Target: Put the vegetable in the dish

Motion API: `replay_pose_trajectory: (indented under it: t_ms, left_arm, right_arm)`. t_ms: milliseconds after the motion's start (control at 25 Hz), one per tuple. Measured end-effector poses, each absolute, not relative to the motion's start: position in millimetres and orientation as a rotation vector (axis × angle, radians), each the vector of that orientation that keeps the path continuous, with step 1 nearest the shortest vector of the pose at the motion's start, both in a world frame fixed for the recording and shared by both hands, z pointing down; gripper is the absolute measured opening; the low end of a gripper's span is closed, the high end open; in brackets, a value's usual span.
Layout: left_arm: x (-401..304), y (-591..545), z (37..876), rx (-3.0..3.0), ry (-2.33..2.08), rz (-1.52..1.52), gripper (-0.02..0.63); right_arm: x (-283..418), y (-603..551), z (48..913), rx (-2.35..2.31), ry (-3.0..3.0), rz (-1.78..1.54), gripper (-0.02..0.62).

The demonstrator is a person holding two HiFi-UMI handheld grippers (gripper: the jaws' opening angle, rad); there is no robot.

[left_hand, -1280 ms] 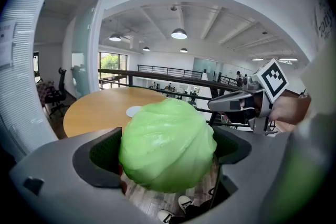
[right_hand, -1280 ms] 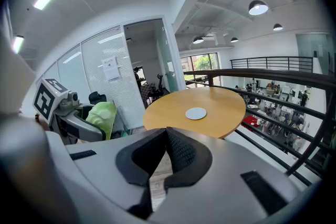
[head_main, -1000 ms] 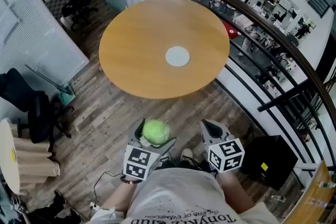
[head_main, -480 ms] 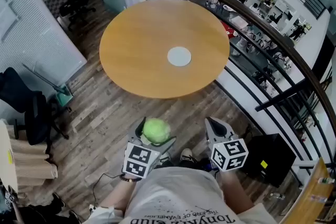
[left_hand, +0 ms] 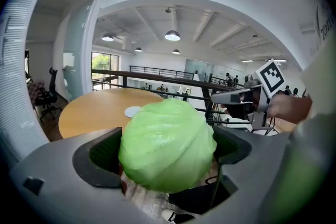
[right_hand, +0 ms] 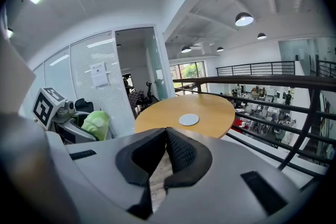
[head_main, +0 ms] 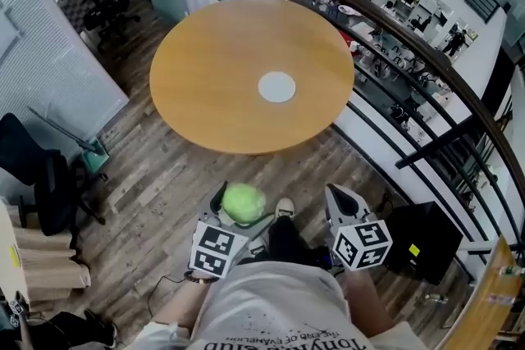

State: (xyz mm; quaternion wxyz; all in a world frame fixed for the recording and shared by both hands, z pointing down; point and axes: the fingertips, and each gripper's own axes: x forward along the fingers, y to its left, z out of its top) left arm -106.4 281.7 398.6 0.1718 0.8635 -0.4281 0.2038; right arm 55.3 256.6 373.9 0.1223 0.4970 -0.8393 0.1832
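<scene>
A pale green cabbage [head_main: 244, 203] sits between the jaws of my left gripper [head_main: 238, 207], which is shut on it; in the left gripper view the cabbage [left_hand: 168, 145] fills the gap between the jaws of the left gripper [left_hand: 167, 152]. My right gripper [head_main: 338, 203] is held beside it, shut with nothing in it; its black pads [right_hand: 178, 153] touch. A small white dish [head_main: 276, 87] lies near the middle of the round wooden table [head_main: 205, 70], well ahead of both grippers. The dish [right_hand: 188, 119] also shows in the right gripper view.
A dark curved railing [head_main: 394, 45] runs behind and to the right of the table, with a lower floor beyond. A black box [head_main: 422, 242] stands on the wood floor at right. Office chairs [head_main: 41, 176] stand at left. The person's shoe [head_main: 285, 209] shows between the grippers.
The view has shifted slightly as the person steps forward; a shoe now shows between the grippers. Both grippers keep their hold and position relative to the body.
</scene>
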Motion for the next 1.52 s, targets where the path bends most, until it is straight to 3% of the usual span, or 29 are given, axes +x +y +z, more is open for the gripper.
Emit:
replay_pose_trajectory:
  t_ms: [1520]
  left_arm:
    - [-59, 23, 402, 2.353, -1.311, 0.572, 0.522]
  right_arm:
    - [100, -28, 390, 1.279, -2.501, 0.584, 0.023]
